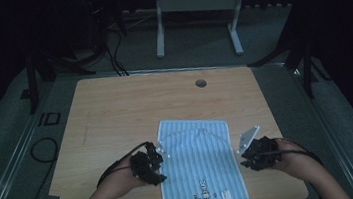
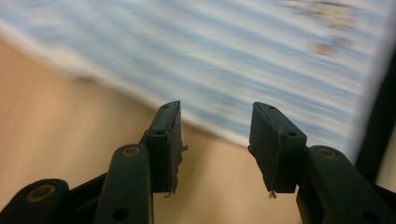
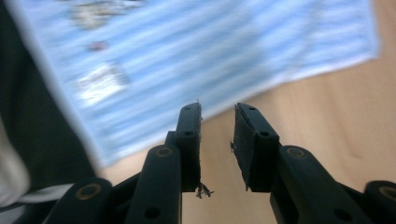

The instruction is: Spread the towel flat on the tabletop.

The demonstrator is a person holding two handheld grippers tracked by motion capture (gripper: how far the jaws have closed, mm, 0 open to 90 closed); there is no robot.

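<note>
Lying flat, towel (image 1: 199,165) lengthwise toward person

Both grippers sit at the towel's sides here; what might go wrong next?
1. The towel hangs past the table's near edge, so a tug could slide it off.
2. The left gripper and right gripper are open above bare wood beside the towel edge; closing now would likely miss the cloth.
3. Both gripper views are blurred, hinting at fast motion and poor aim.

No readable text

The striped towel (image 1: 199,162) bears a small rabbit print and a tiny label, both too small to read.
</note>
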